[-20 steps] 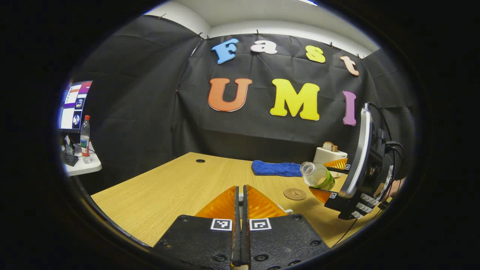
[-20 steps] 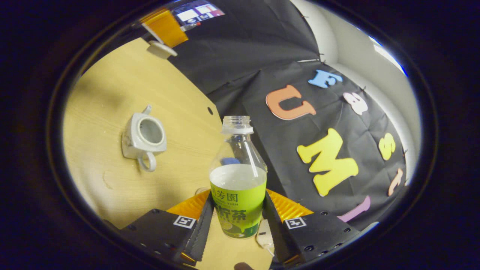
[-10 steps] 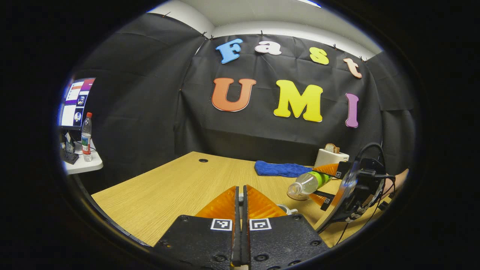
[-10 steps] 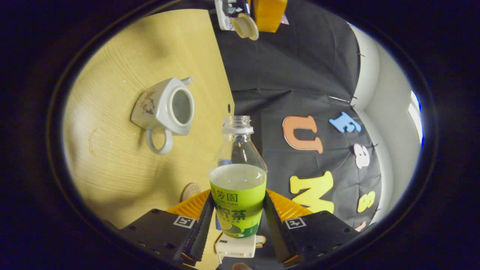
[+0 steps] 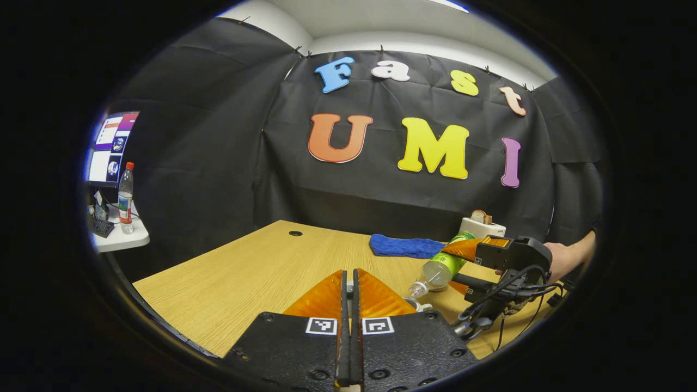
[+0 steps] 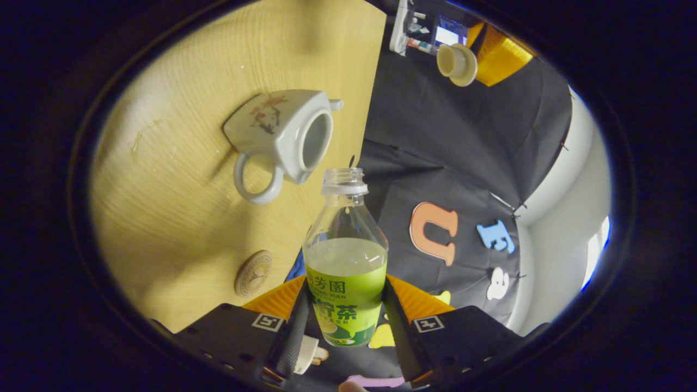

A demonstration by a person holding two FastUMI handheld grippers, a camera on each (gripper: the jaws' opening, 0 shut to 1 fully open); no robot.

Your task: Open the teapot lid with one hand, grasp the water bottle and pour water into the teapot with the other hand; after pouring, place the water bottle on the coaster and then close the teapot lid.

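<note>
In the left gripper view, the left claw sits at six o'clock with its two fingers pressed together, and what they pinch cannot be told from here; beyond them the wooden surface spreads toward the wall; at about four o'clock the right claw is clamped on the water bottle, which is tipped with its open mouth down and toward the left claw, just over a white rim of the teapot peeping out beside the left fingers; a hand holds that claw at three o'clock; a blue cloth lies at the far edge of the surface, with a white toaster holding a slice of bread just beside it toward three o'clock; at nine o'clock a side table carries a red-capped bottle under a monitor.

In the right gripper view, the right claw at six o'clock has both fingers pressing the green label of the water bottle, uncapped and partly filled with pale liquid; its mouth lies at the centre, just beside the open top of the teapot, which stands lidless on the surface at eleven o'clock, handle toward the bottle; the round coaster lies at eight o'clock, well apart from the teapot; at one o'clock the left claw holds the teapot lid in the air, clear of the pot.
</note>
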